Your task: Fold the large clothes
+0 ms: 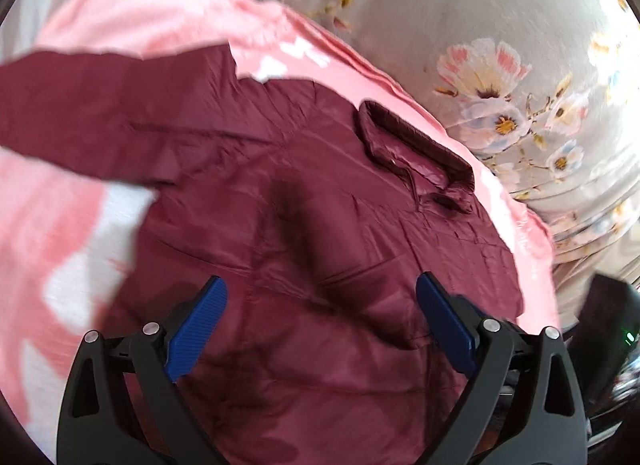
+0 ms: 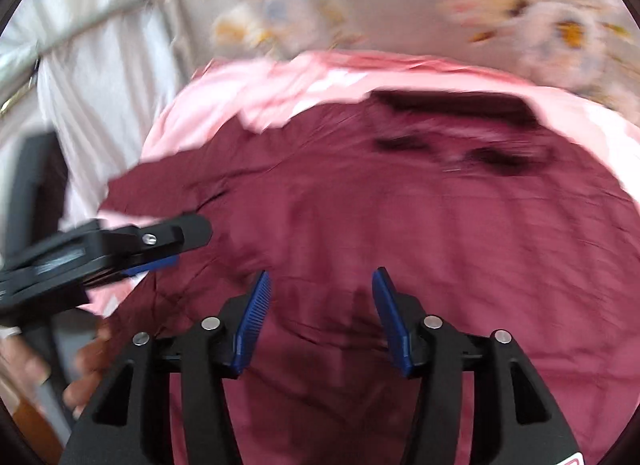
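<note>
Lying flat on a pink cloth [image 1: 132, 21] over the flowered bedsheet [image 1: 500, 25], the maroon shirt [image 1: 320, 205] has its collar [image 1: 416, 153] toward 1 o'clock in the left wrist view. Left claw [image 1: 320, 329] gapes wide, empty. Right claw [image 2: 320, 321] stands parted above the fabric, gripping nothing.
</note>
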`<action>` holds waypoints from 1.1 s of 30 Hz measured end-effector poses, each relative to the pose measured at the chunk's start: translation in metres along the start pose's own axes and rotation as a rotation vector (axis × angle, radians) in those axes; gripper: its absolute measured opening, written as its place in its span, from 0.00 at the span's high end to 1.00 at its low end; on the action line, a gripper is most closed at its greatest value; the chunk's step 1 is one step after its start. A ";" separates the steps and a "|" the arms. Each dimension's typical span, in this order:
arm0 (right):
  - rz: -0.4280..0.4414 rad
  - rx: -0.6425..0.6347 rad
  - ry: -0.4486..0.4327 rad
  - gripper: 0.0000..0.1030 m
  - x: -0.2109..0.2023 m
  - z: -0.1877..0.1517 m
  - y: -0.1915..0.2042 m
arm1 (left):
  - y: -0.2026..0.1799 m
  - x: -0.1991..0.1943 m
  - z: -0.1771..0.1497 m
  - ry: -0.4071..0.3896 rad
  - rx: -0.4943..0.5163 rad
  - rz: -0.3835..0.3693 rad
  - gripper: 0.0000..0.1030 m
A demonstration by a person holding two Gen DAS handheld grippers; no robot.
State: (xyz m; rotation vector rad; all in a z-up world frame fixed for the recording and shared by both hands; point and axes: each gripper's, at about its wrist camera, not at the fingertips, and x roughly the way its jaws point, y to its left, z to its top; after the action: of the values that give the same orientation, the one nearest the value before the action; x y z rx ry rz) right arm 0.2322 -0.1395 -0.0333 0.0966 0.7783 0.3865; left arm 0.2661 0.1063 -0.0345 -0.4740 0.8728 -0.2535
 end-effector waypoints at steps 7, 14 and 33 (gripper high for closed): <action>-0.165 0.372 -0.109 0.48 -0.081 -0.033 -0.143 | -0.003 0.038 -0.002 0.122 -0.090 -0.074 0.14; -0.083 0.721 -0.162 0.48 -0.089 -0.060 -0.248 | -0.009 0.047 0.008 0.129 -0.041 0.024 0.81; -0.301 0.575 -0.081 0.98 -0.051 -0.044 -0.244 | -0.002 0.053 0.005 0.058 0.135 0.227 0.96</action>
State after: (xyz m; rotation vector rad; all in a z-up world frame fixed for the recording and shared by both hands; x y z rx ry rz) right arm 0.2424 -0.3869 -0.0857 0.5233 0.7907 -0.1345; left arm 0.3031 0.0854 -0.0663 -0.2405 0.9508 -0.1164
